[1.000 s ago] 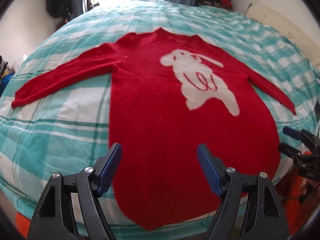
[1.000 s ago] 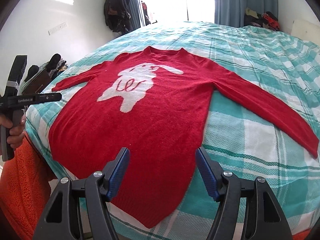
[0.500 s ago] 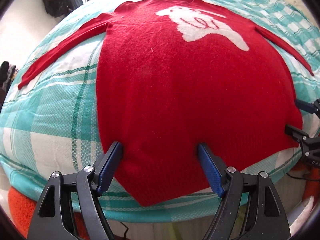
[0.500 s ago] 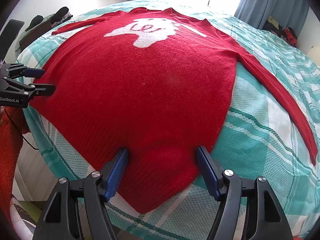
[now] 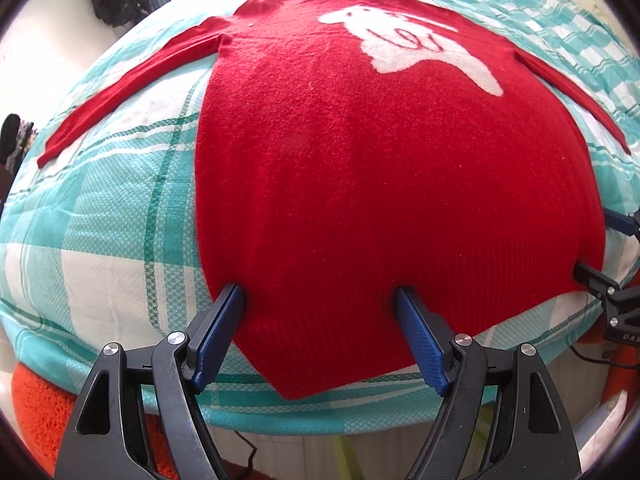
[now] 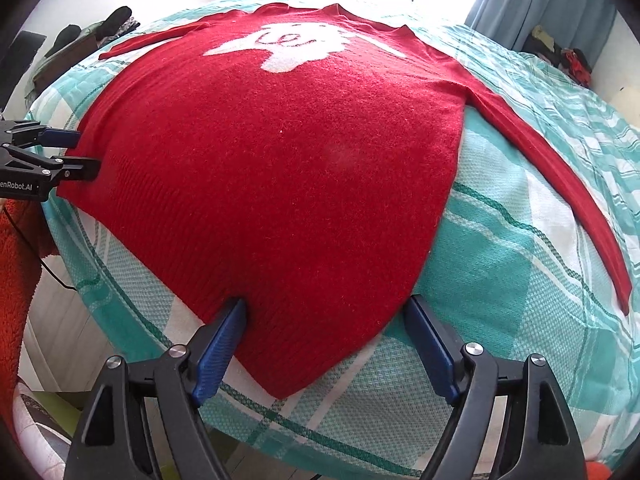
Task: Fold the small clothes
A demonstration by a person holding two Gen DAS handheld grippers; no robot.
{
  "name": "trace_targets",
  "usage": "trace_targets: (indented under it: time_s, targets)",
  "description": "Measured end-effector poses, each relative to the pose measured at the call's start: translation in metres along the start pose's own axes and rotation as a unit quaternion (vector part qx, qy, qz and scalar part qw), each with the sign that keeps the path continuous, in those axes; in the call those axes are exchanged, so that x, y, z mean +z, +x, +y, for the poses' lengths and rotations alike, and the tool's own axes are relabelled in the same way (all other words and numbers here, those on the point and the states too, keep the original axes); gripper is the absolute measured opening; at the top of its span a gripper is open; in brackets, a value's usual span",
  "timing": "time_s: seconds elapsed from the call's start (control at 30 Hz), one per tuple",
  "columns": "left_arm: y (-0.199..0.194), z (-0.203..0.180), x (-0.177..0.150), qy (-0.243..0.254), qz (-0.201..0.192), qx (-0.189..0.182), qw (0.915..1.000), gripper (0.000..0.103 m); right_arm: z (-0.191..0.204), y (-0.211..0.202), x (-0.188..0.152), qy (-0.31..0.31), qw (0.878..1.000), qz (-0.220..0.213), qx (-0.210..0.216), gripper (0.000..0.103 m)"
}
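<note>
Sweater (image 5: 360, 168) spread flat, face up on checked bedspread (image 5: 104, 240), each hem corner framed between wide-spread fingers of left gripper (image 5: 320, 300) and right gripper (image 6: 326, 312), apparently ready to pinch for folding.

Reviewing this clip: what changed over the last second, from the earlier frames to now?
Both grippers came down and forward to the red sweater's hem: the left gripper now straddles its near left corner, the right gripper the right corner. Both jaws stay open, nothing gripped. The sweater still lies flat, sleeves spread, on the checked bedspread.
</note>
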State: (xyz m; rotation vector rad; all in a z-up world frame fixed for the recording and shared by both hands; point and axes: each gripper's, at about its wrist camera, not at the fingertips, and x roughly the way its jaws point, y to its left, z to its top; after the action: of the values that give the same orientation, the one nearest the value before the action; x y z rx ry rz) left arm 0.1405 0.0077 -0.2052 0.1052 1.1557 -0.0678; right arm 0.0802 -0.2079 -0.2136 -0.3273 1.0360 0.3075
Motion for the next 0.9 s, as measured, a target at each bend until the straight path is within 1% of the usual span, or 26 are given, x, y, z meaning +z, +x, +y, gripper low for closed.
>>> trace_targets:
  time_s: [0.2,0.27,0.3,0.37,0.4,0.47,0.53,0.57,0.6,0.63,0.67,0.7,0.77,0.8,0.83,0.9]
  targets:
    - [-0.001,0.001,0.000,-0.003,-0.002,-0.007,1.0000,0.081,0.002,-0.001,0.002,0.000,1.000,0.002,0.000,0.082]
    - [-0.008,0.006,0.001,-0.017,-0.012,-0.027,0.9994,0.083,-0.001,-0.003,0.003,0.002,1.000,0.008,0.005,0.081]
    - [-0.015,0.012,0.001,-0.033,-0.024,-0.045,0.9981,0.083,-0.003,-0.005,0.004,0.006,1.000,0.014,0.010,0.081]
    - [-0.034,0.029,0.001,-0.077,-0.067,-0.084,0.9912,0.083,-0.013,-0.013,0.006,0.022,0.999,0.024,0.023,0.081]
    - [-0.043,0.039,0.000,-0.102,-0.090,-0.090,0.9865,0.083,-0.021,-0.020,0.007,0.038,0.999,0.021,0.027,0.081]
    - [-0.054,0.063,-0.002,-0.159,-0.125,-0.082,0.9760,0.083,-0.048,-0.042,0.004,0.095,0.995,-0.013,0.029,0.081]
    - [-0.056,0.090,-0.005,-0.224,-0.140,-0.078,0.9614,0.083,-0.088,-0.060,0.000,0.175,0.982,-0.049,0.051,0.081]
    - [-0.054,0.102,-0.007,-0.255,-0.142,-0.082,0.9530,0.083,-0.114,-0.066,-0.002,0.218,0.972,-0.063,0.063,0.081]
    - [-0.052,0.114,-0.009,-0.283,-0.141,-0.087,0.9447,0.083,-0.141,-0.071,-0.006,0.266,0.959,-0.078,0.067,0.081]
    - [-0.050,0.122,-0.011,-0.306,-0.141,-0.088,0.9375,0.083,-0.171,-0.075,-0.013,0.319,0.941,-0.094,0.068,0.081]
    - [-0.048,0.128,-0.012,-0.322,-0.140,-0.088,0.9322,0.083,-0.200,-0.077,-0.023,0.376,0.917,-0.109,0.073,0.081]
    - [-0.047,0.131,-0.013,-0.332,-0.138,-0.088,0.9289,0.083,-0.229,-0.076,-0.035,0.432,0.890,-0.122,0.081,0.081]
    - [-0.044,0.132,-0.014,-0.338,-0.136,-0.086,0.9274,0.083,-0.282,-0.071,-0.061,0.538,0.825,-0.147,0.091,0.079]
    - [-0.043,0.130,-0.014,-0.335,-0.134,-0.083,0.9290,0.083,-0.304,-0.068,-0.074,0.579,0.794,-0.159,0.090,0.078]
    - [-0.042,0.127,-0.012,-0.328,-0.133,-0.078,0.9320,0.083,-0.321,-0.062,-0.084,0.610,0.770,-0.167,0.088,0.078]
    - [-0.041,0.121,-0.010,-0.314,-0.130,-0.067,0.9380,0.083,-0.352,-0.049,-0.095,0.655,0.733,-0.163,0.083,0.077]
